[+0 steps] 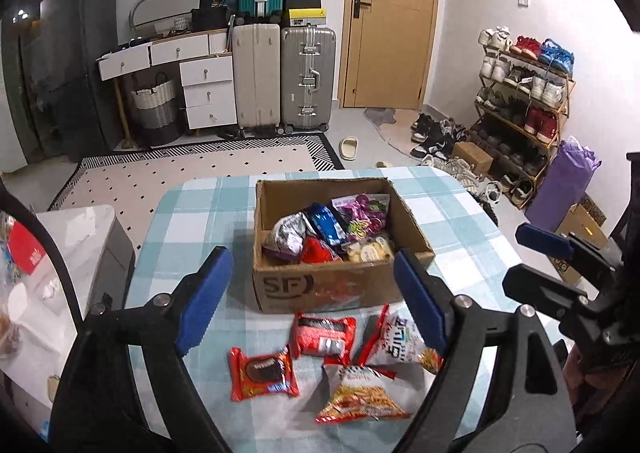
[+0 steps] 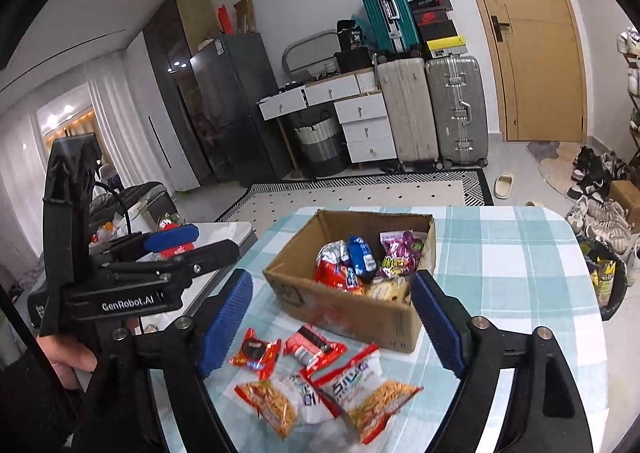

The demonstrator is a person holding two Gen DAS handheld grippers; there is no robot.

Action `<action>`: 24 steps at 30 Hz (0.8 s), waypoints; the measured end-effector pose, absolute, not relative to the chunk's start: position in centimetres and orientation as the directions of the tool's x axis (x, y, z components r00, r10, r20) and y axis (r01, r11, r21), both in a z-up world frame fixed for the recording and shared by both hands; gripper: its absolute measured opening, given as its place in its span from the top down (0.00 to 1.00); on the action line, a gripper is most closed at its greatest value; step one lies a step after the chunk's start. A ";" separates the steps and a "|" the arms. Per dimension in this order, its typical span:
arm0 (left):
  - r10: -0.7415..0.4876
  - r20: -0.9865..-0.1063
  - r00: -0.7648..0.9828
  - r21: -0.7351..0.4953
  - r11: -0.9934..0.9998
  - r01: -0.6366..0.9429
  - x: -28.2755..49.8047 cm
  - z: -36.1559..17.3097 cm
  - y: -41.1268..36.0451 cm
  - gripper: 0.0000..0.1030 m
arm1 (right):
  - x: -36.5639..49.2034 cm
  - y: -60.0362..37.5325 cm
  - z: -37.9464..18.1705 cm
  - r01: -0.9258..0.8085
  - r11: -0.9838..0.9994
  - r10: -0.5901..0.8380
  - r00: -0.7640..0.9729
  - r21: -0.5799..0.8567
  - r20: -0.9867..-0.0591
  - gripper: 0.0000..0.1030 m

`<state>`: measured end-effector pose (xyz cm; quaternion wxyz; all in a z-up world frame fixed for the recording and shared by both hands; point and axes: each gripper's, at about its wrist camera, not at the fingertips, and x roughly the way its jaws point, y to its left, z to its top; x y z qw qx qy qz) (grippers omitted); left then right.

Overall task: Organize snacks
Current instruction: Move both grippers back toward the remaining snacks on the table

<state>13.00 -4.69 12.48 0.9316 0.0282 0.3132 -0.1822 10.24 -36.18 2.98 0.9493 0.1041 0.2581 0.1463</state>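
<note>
Left gripper (image 1: 312, 297) fingers spread wide, holding nothing, hovering above the table (image 1: 460, 221). Right gripper (image 2: 332, 323) also wide apart, empty, above the same table. Four snack packets lie loose between and below the fingers: cookie pack (image 1: 263, 372), red pack (image 1: 323, 336), two noodle-snack bags (image 1: 360, 397) (image 1: 400, 337), touching or overlapping. Just behind them the box (image 1: 320, 289), open, with several snacks inside (image 1: 332, 231). Suitcases (image 1: 280, 77) and shoe rack (image 1: 520, 101) along the walls.
</note>
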 end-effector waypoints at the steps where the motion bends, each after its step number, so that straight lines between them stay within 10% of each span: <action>1: -0.325 -0.597 0.734 -0.065 0.931 0.359 12.7 12.2 -4.7 0.20 | 9.5 -36.1 2.7 -0.227 0.935 0.334 0.827 0.274 -0.452 0.14; 24: -0.412 -0.674 0.613 -0.237 0.907 0.349 9.0 0.6 -3.7 0.12 | 4.3 -37.8 -6.0 -0.164 0.915 0.323 0.847 0.370 -0.422 0.03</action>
